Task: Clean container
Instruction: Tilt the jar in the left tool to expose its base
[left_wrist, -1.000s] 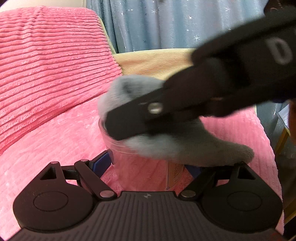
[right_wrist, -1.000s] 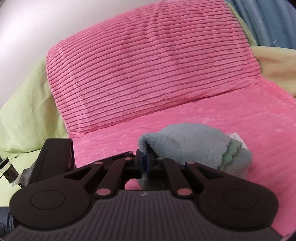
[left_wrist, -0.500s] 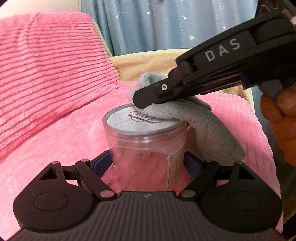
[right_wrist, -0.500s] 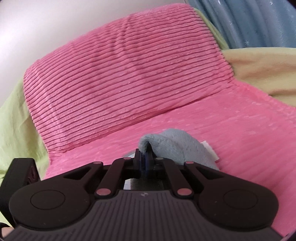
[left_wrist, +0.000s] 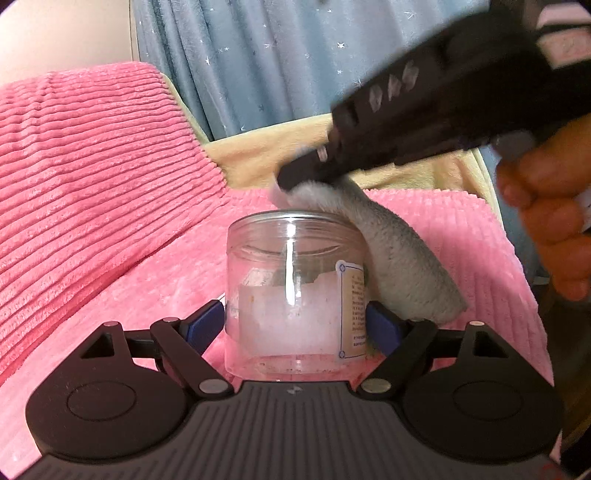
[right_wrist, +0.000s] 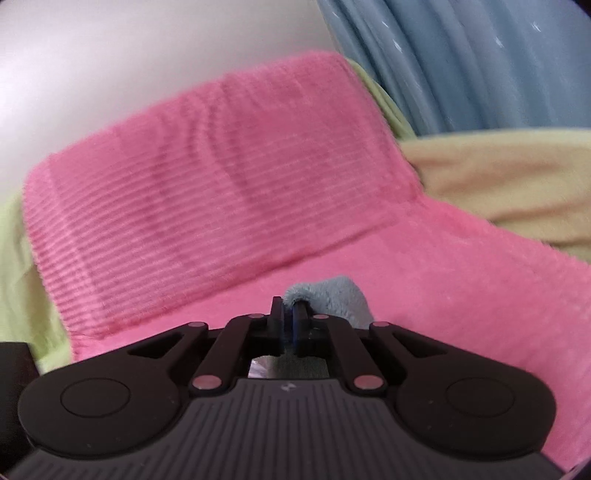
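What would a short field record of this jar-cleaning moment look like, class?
container: clear plastic jar, upright, on pink blanket
left claw: shut on the jar's sides
right claw: shut on grey cloth
cloth position: draped over the jar's right rim and side
jar label: white, on right side

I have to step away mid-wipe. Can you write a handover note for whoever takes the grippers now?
Left gripper: shut on the jar, held upright over the pink blanket.
Right gripper: shut on the grey cloth, held by a hand.
The cloth touches the jar's top edge and hangs down its right side.
Done: wiping is under way.
Left: residue shows inside the jar; finish the sides, then set both down.
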